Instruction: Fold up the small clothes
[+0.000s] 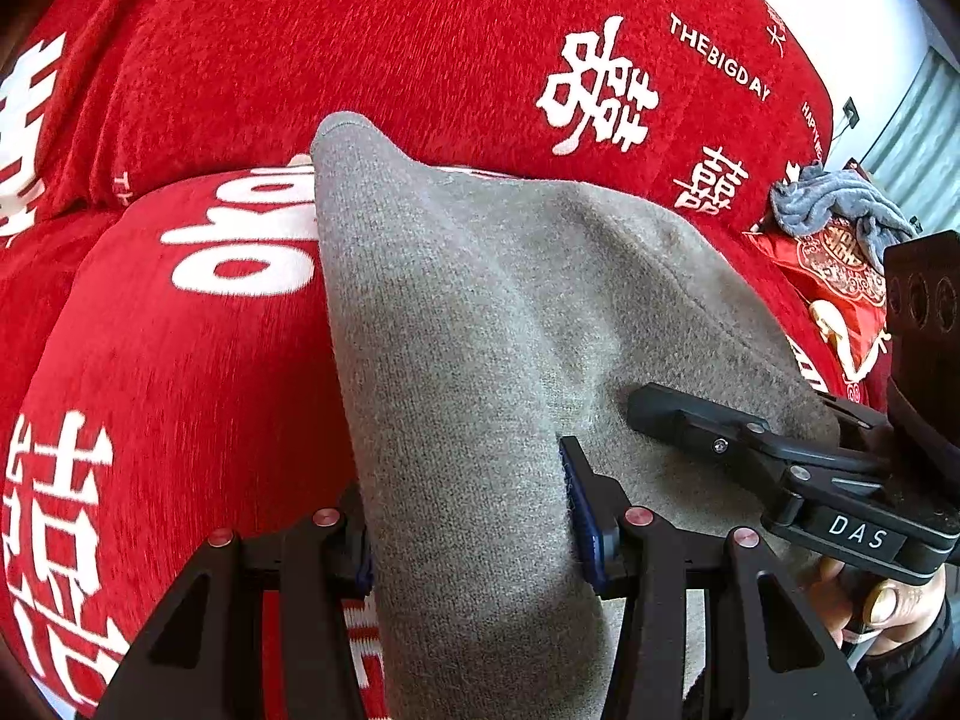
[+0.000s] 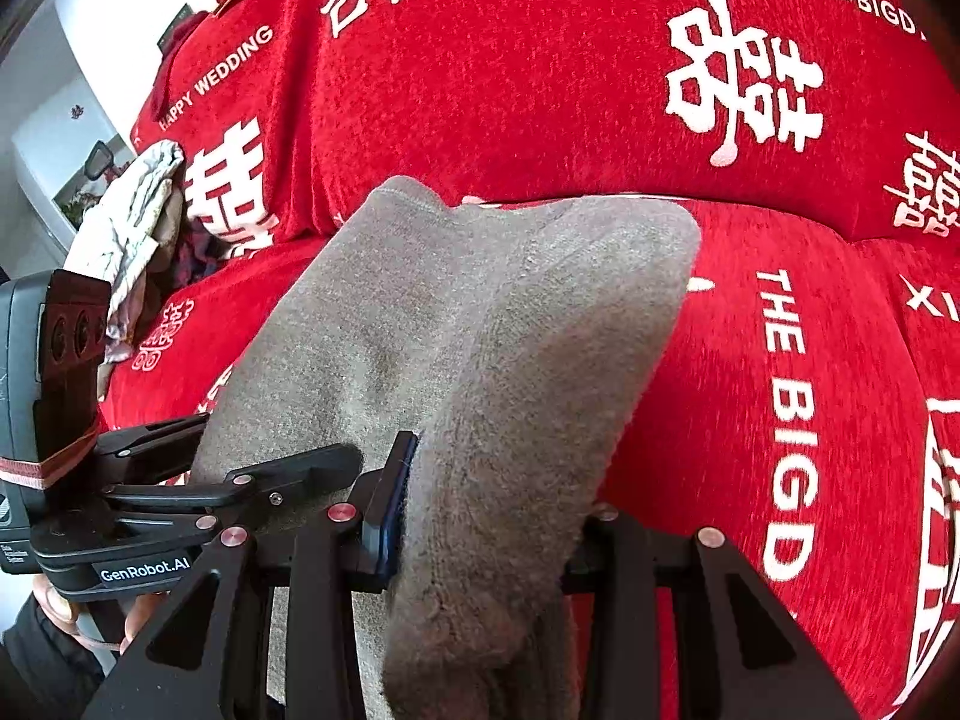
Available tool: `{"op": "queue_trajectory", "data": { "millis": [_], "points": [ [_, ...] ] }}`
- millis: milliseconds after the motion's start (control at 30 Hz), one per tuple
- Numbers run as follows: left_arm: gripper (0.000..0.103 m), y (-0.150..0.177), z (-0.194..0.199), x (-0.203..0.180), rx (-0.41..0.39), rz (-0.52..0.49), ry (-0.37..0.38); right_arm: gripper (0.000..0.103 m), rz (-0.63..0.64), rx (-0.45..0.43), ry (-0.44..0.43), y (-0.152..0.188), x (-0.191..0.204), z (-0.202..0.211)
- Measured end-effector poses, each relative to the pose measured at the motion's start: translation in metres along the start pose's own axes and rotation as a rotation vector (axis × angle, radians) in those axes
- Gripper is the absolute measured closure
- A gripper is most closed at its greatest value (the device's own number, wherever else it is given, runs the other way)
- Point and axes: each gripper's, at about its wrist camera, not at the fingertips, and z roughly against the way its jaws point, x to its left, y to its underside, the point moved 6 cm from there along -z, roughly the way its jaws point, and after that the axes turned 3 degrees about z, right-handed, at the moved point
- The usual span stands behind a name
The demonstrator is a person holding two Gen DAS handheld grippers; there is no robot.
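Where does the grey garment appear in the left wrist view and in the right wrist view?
Left wrist view: the grey garment fills the centre, running from the lower middle up to a tip left of centre.
Right wrist view: the grey garment is also central, with a broad end at upper right.
Shared landmark: the red cover with white characters behind it.

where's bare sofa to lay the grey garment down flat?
Free: the red seat cushion left of the grey garment, and the seat right of it, up to the backrest. Crowded: the blue-grey cloth at one end, the pale crumpled cloth at the other.
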Motion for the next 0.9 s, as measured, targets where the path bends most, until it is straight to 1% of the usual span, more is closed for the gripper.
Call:
{"op": "queue_trajectory", "data": {
  "millis": [333, 433, 600, 633, 700, 733, 767, 800, 833, 900],
  "points": [
    [0.053, 0.039, -0.001, 0.016, 0.018, 0.026, -0.013, 0.063, 0.0, 0.016, -0.009, 0.034, 0.014, -0.005],
    [0.053, 0.046, -0.005, 0.021, 0.027, 0.039, -0.008, 0.063, -0.003, 0.022, -0.017, 0.041, 0.015, -0.009],
    [0.052, 0.053, -0.008, 0.025, 0.019, 0.04, 0.003, 0.063, 0.011, 0.018, -0.013, 0.049, 0.015, -0.011],
    [0.051, 0.054, -0.008, 0.026, 0.019, 0.039, 0.002, 0.063, 0.011, 0.018, -0.012, 0.05, 0.015, -0.012],
    [0.043, 0.057, -0.01, 0.028, 0.019, 0.041, -0.013, 0.063, 0.004, 0.026, -0.011, 0.053, 0.011, -0.014],
    [0.036, 0.058, -0.01, 0.03, 0.015, 0.04, -0.026, 0.061, -0.006, 0.034, -0.01, 0.055, 0.007, -0.016],
    [0.028, 0.059, -0.01, 0.031, 0.011, 0.038, -0.037, 0.057, -0.019, 0.042, -0.01, 0.057, 0.004, -0.018],
    [0.024, 0.06, -0.008, 0.033, 0.008, 0.038, -0.048, 0.052, -0.034, 0.048, -0.012, 0.06, 0.0, -0.02],
    [0.02, 0.061, -0.007, 0.035, 0.003, 0.038, -0.061, 0.05, -0.049, 0.053, -0.011, 0.062, -0.004, -0.021],
    [0.02, 0.063, -0.003, 0.037, -0.004, 0.035, -0.067, 0.048, -0.071, 0.055, -0.014, 0.066, -0.011, -0.02]
  ]
}}
